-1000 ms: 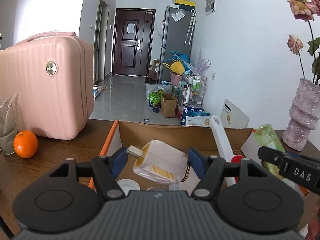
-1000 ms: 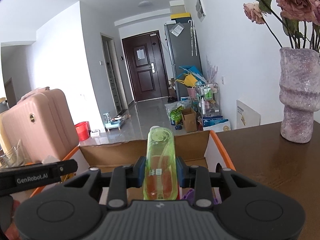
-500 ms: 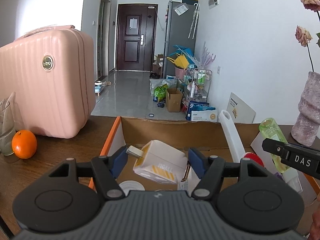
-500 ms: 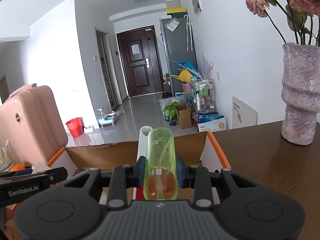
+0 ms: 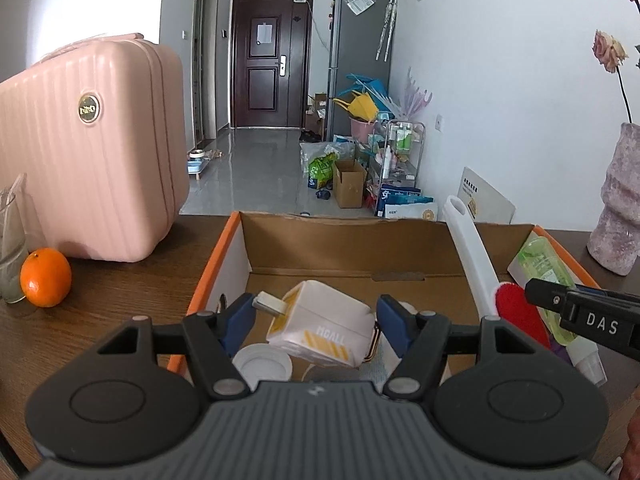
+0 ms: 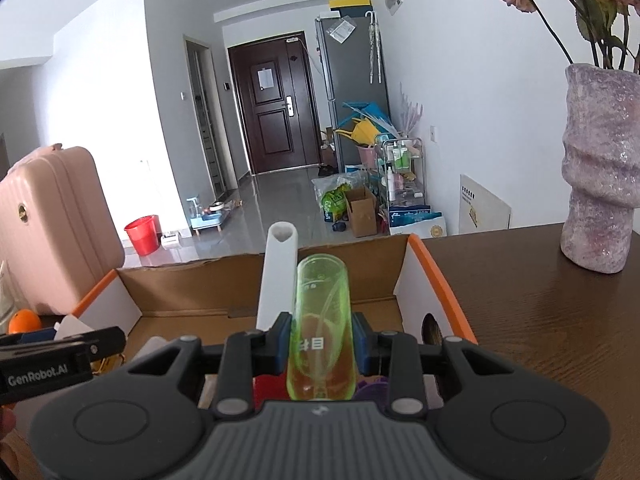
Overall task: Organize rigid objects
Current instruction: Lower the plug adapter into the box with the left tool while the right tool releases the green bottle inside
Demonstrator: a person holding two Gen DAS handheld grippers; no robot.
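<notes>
Since a second ago we've carried both loads lower over the open cardboard box with orange rim (image 5: 236,236). Left gripper (image 5: 316,320) clamps the white charger cube (image 5: 320,330), prongs pointing left; right gripper (image 6: 322,346) grips the translucent green bottle (image 6: 322,332), long axis pointing away. Box floor lies directly below; left sits nearer it.

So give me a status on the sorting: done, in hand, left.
Done: a white-handled brush, with its red head, and a white lid already lie in the cardboard box.
In hand: the left gripper holds a white charger plug over the box; the right gripper clamps a green spray bottle above it.
Left: releasing both into the box. An orange sits outside on the table.
</notes>
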